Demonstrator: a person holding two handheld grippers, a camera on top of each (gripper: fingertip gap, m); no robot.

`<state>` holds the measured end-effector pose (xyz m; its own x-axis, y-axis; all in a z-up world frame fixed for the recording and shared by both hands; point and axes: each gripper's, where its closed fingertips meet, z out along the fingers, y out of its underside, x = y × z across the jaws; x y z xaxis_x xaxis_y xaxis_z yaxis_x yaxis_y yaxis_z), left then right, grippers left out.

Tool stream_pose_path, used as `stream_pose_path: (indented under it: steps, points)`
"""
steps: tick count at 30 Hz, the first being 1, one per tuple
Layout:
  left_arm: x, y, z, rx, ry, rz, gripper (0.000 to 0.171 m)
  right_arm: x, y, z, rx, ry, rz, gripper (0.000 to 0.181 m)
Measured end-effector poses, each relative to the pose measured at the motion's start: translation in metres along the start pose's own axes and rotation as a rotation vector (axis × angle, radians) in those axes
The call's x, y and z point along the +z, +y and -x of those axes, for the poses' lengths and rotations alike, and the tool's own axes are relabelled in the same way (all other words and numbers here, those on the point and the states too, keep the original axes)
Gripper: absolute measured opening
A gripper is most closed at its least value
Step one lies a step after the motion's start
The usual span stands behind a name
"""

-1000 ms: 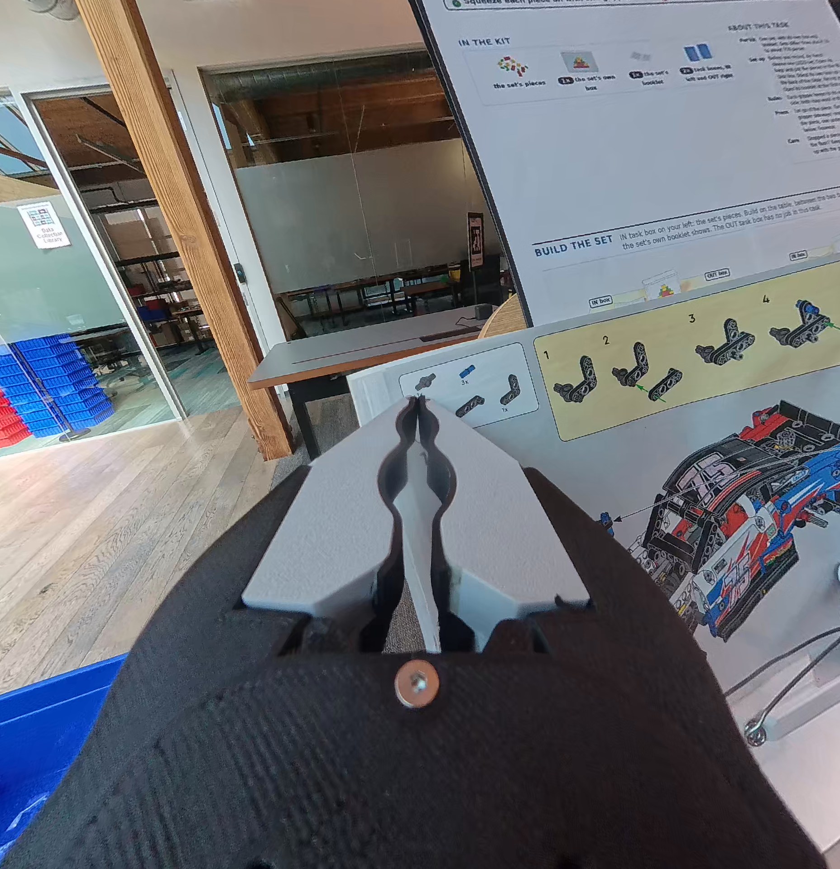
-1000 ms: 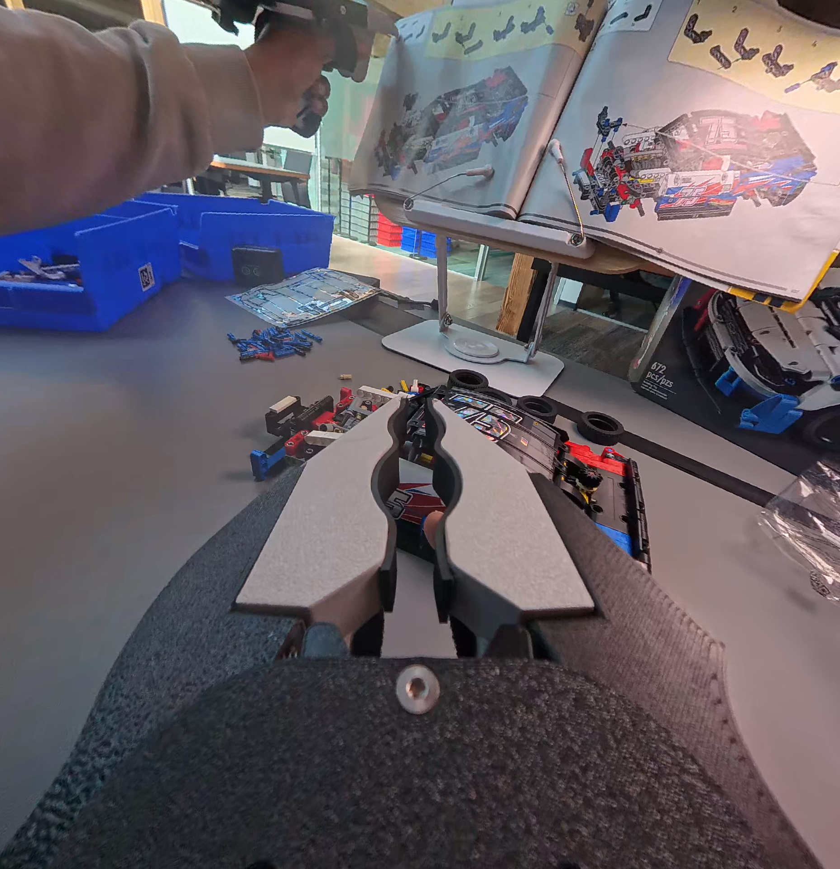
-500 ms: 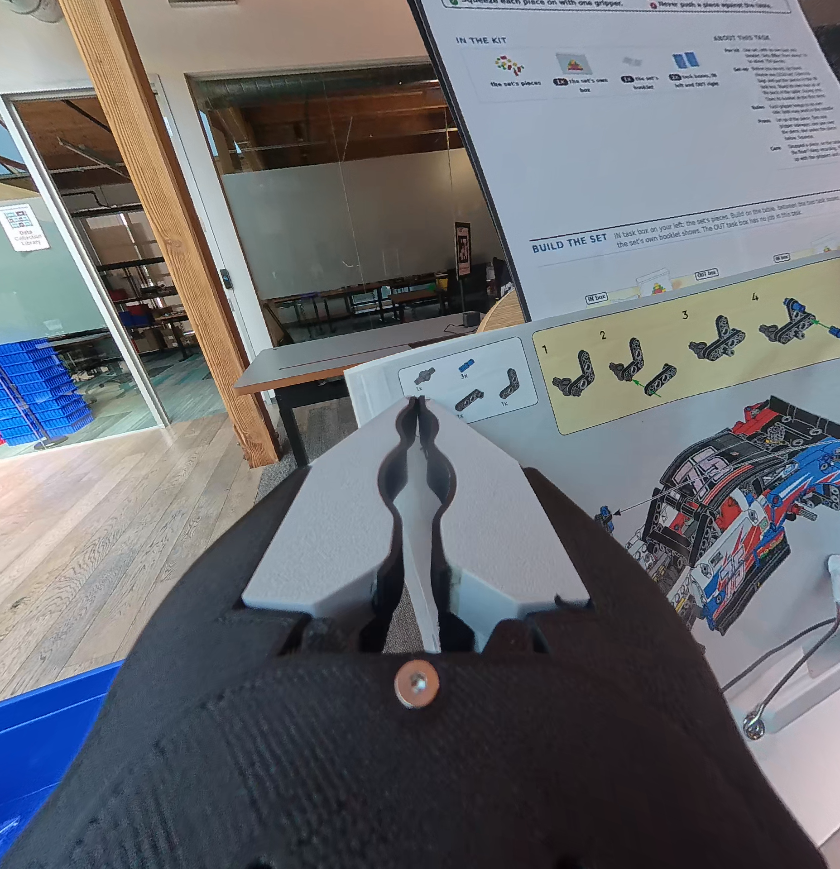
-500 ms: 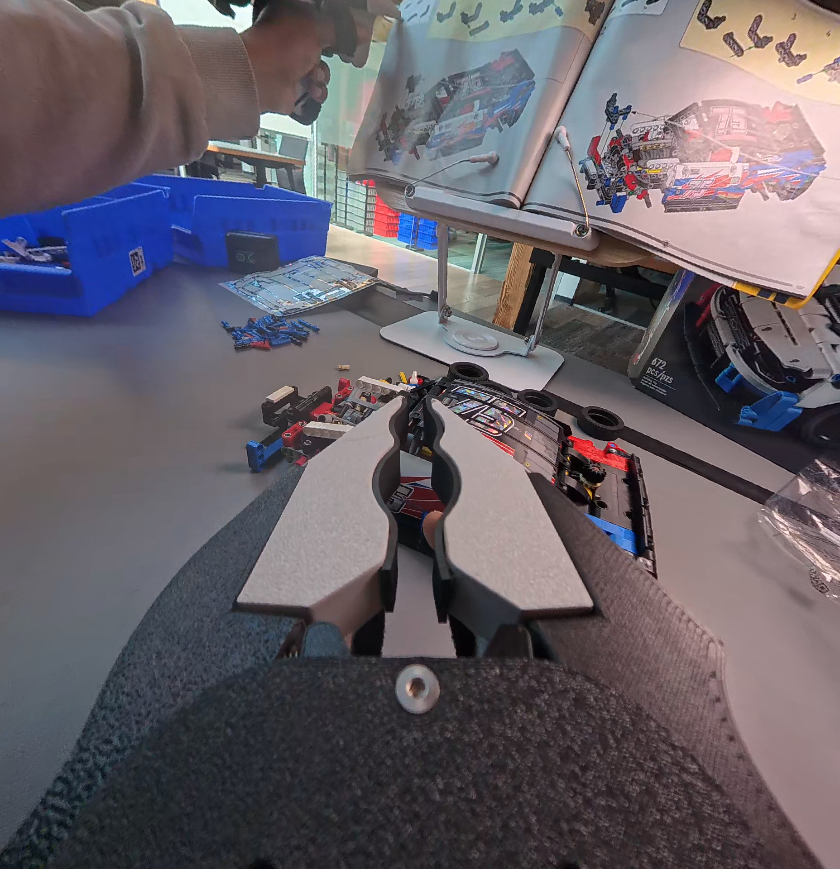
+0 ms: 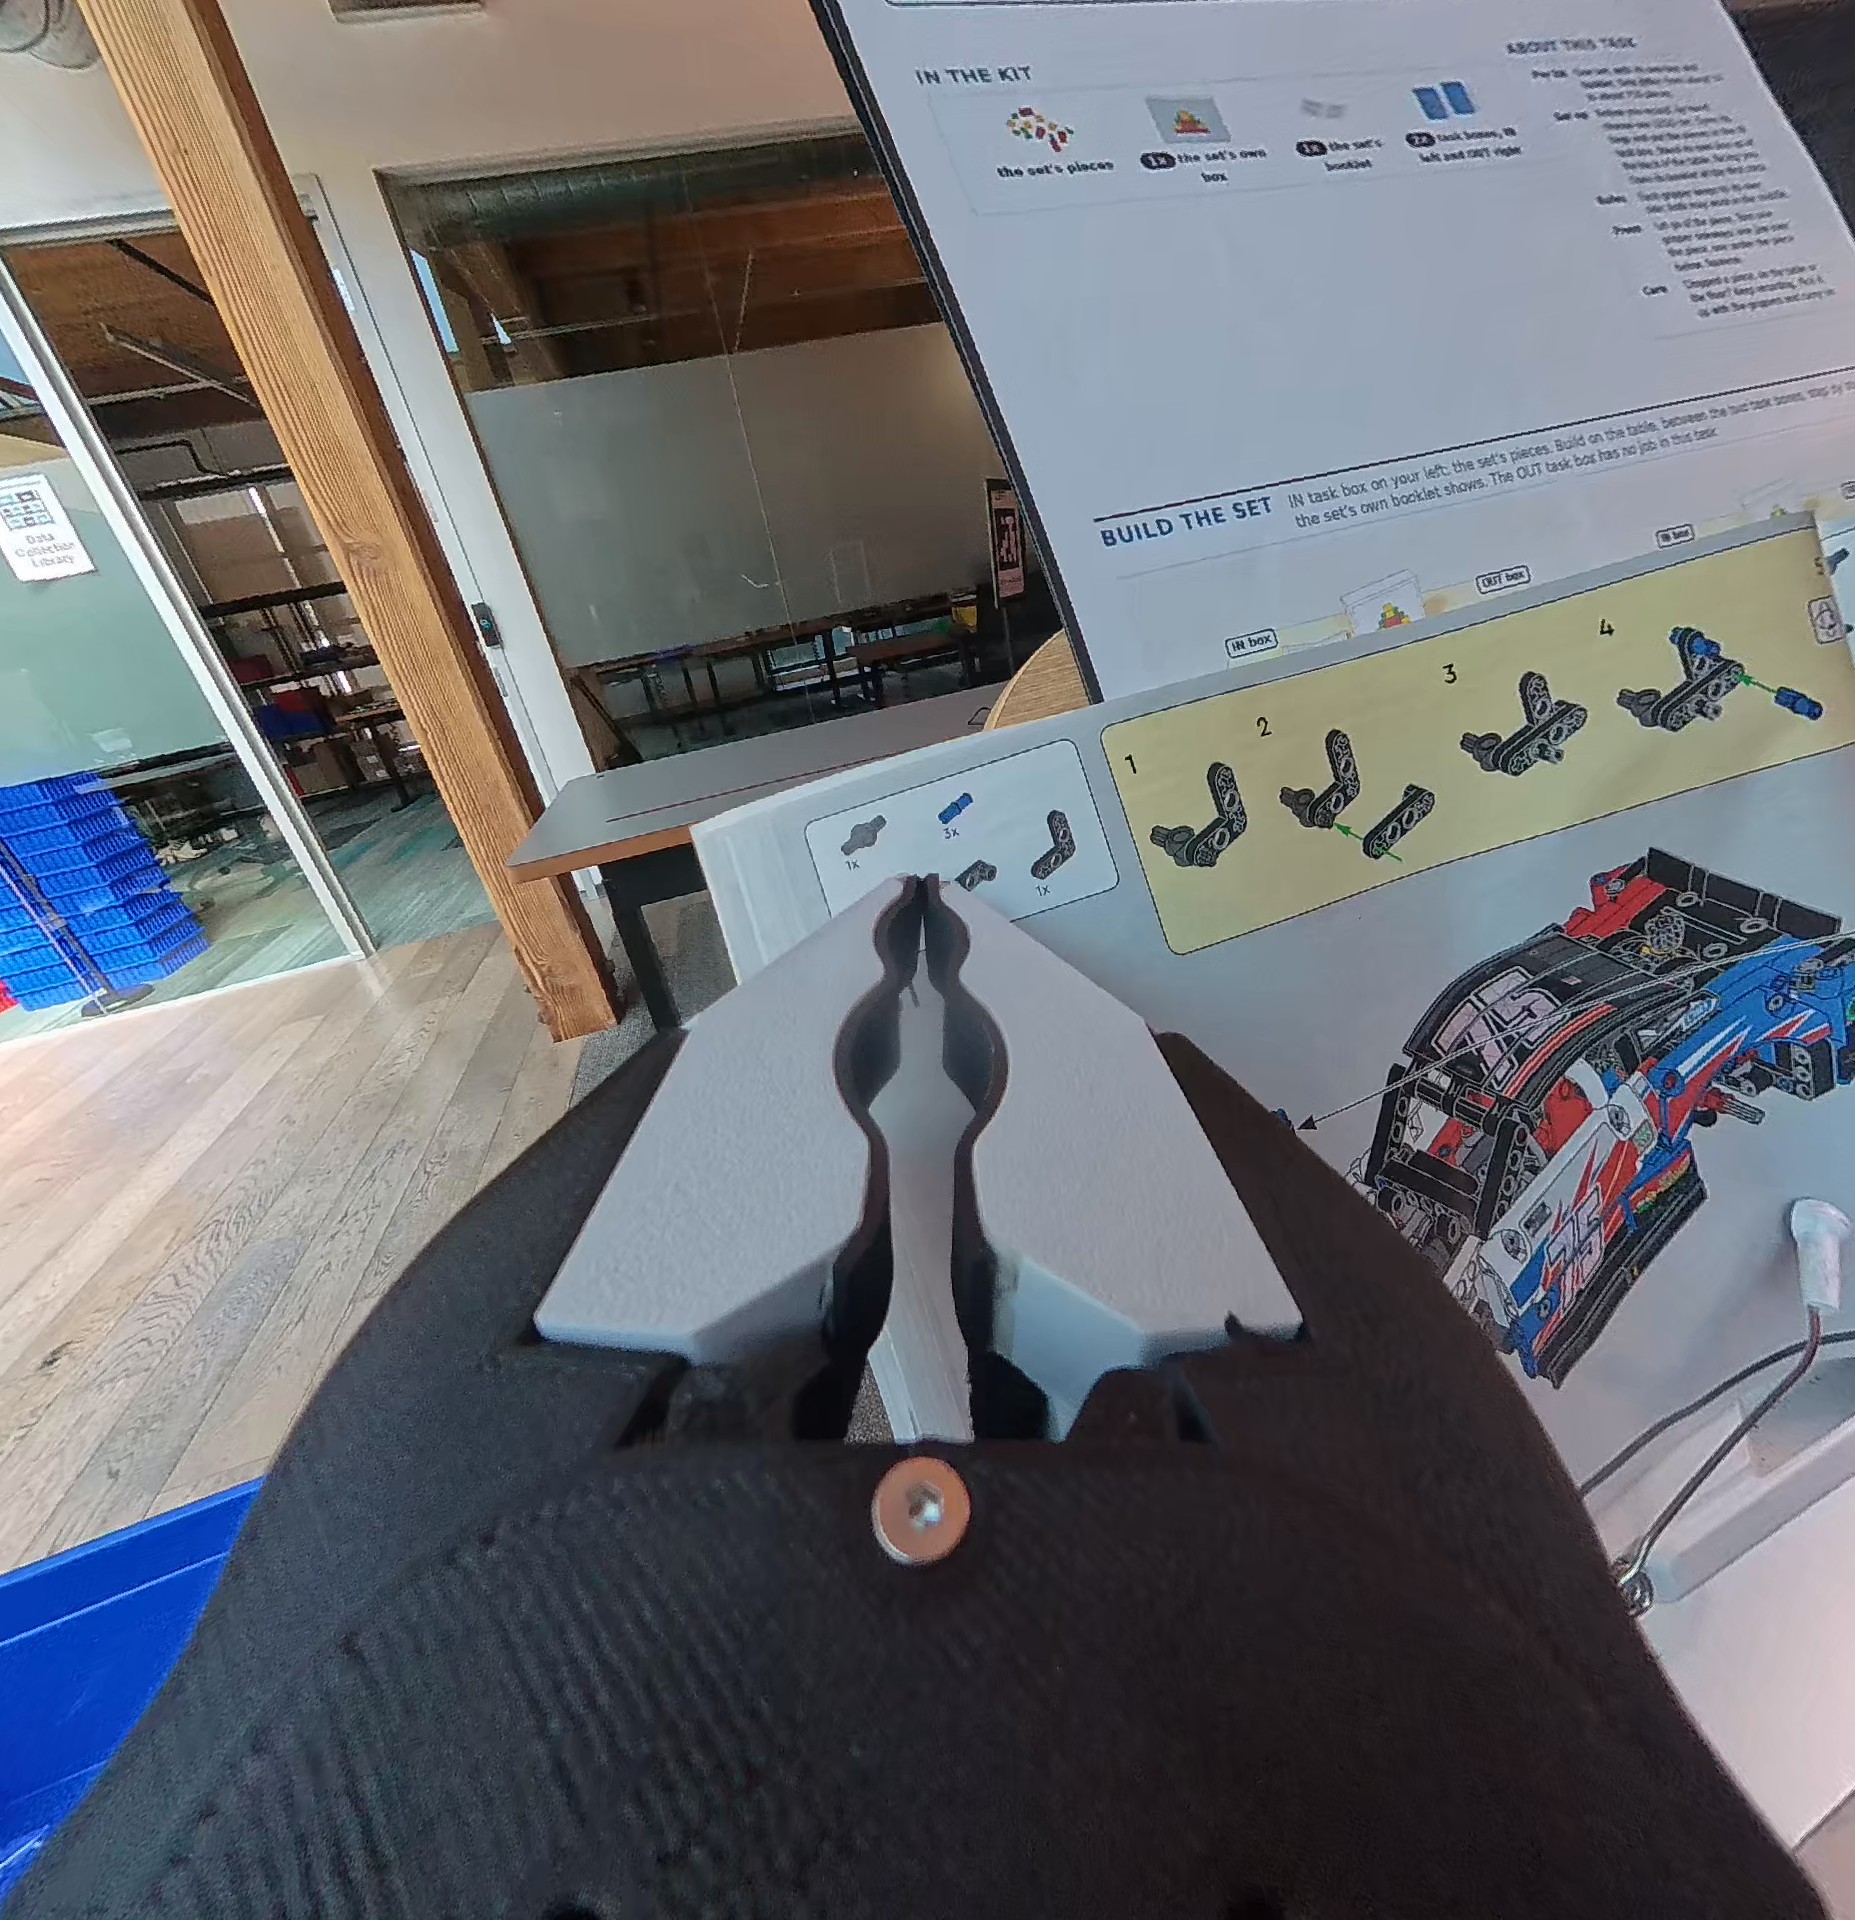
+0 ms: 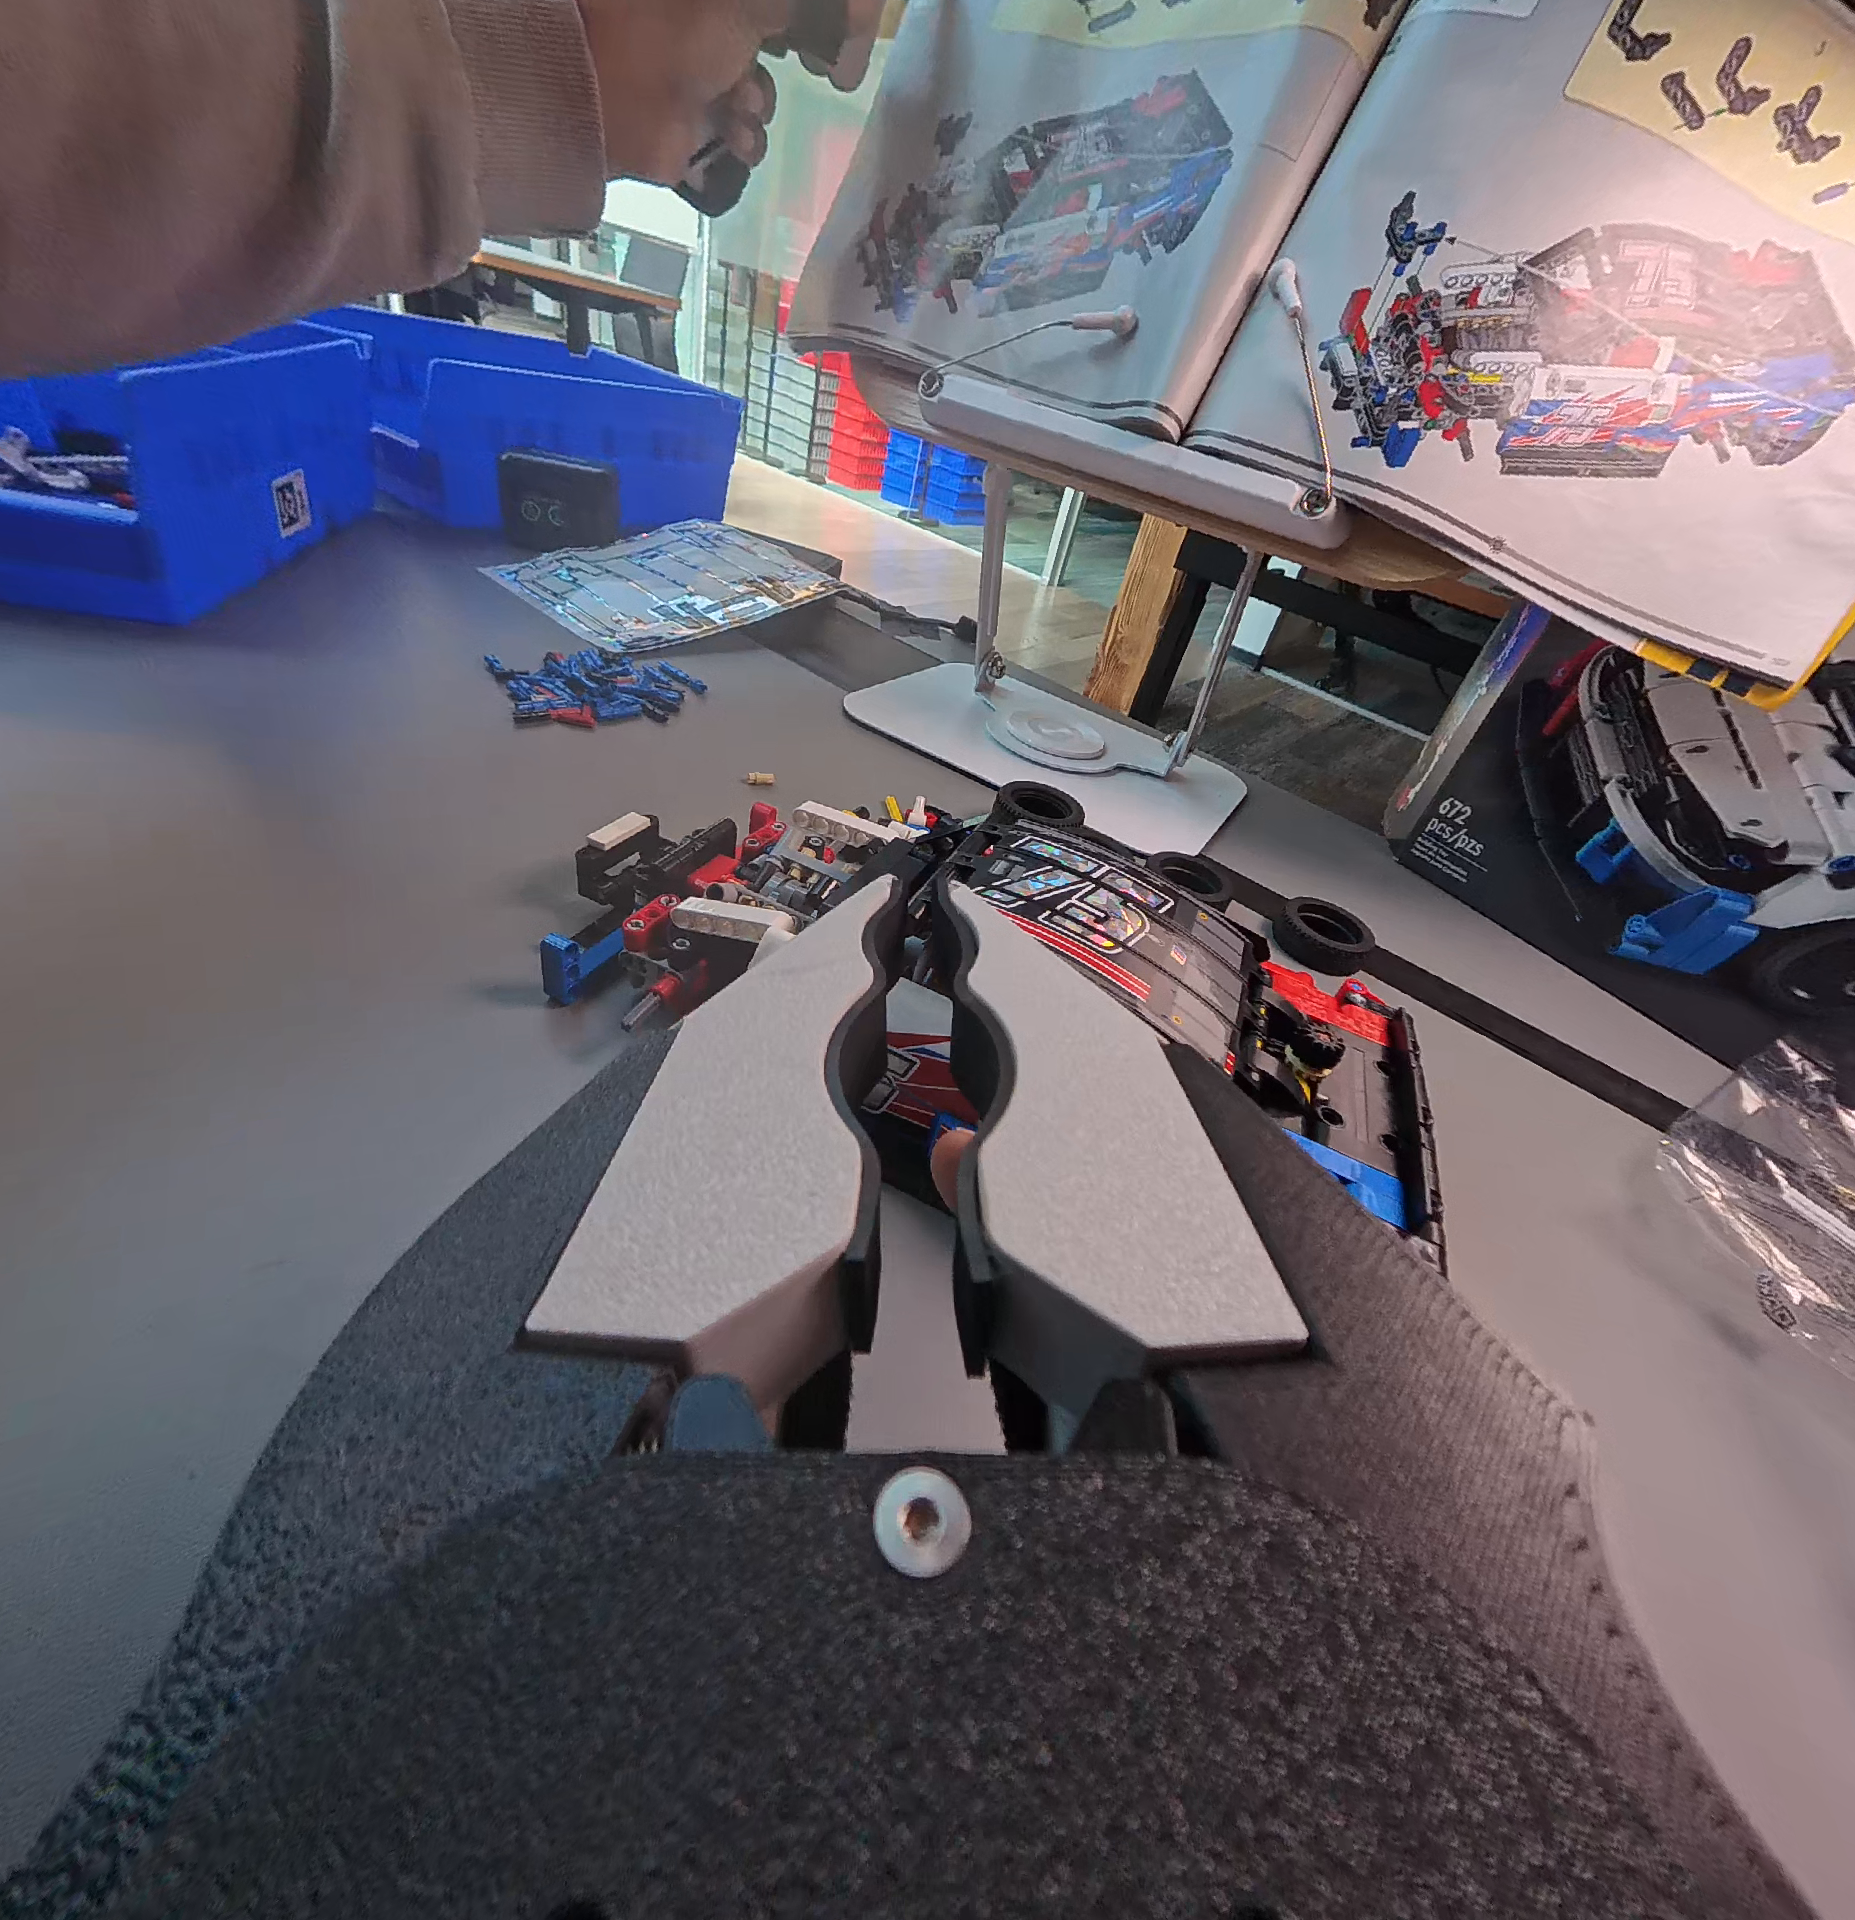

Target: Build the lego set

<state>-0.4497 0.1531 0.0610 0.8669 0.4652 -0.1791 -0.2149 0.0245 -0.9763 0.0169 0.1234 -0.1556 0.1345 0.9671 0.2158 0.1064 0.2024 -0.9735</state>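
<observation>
My left gripper (image 5: 921,883) is shut on the left edge of the open instruction booklet (image 5: 1525,1039); a strip of white page edges runs between its fingers. The booklet (image 6: 1525,260) rests on a grey stand (image 6: 1048,727), and the hand holding that gripper shows at its top left. My right gripper (image 6: 918,896) hovers low over the part-built black, red and blue Lego car (image 6: 1162,935), its jaws nearly together with a thin slit. A small tan thing (image 6: 949,1174) shows in the slit; I cannot tell whether it is held.
Loose black tyres (image 6: 1323,925) lie behind the car. A pile of small blue and red pins (image 6: 590,686), a sticker sheet (image 6: 663,582) and blue bins (image 6: 227,468) are at the left. The set's box (image 6: 1681,831) and a clear bag (image 6: 1796,1195) are at the right. A white instruction board (image 5: 1318,312) stands behind the booklet. Spacing between my two grippers at the tips: around 50 cm.
The left gripper stays shut on the booklet's edge and has shifted slightly along it. The right gripper holds about the same spot over the car, jaws unchanged.
</observation>
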Motion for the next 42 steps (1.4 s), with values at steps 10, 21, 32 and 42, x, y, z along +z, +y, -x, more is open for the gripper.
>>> stream_pose_path:
  steps: [10, 21, 32, 42]
  points:
    - [-0.004, 0.003, -0.002, 0.013, 0.007, 0.012, 0.000, 0.001, 0.002, 0.003, -0.032, 0.000, 0.013, 0.000]
    - [-0.127, 0.111, -0.118, 0.283, 0.837, 0.522, 0.005, -0.002, -0.003, 0.006, -0.033, -0.008, -0.003, 0.000]
    - [-0.279, 0.251, -0.098, 0.563, 1.051, 1.068, 0.012, -0.004, -0.009, 0.012, -0.045, -0.031, -0.018, 0.000]
    - [-0.282, 0.279, -0.101, 0.669, 1.049, 1.152, 0.009, -0.006, -0.010, 0.014, -0.069, -0.027, -0.016, 0.000]
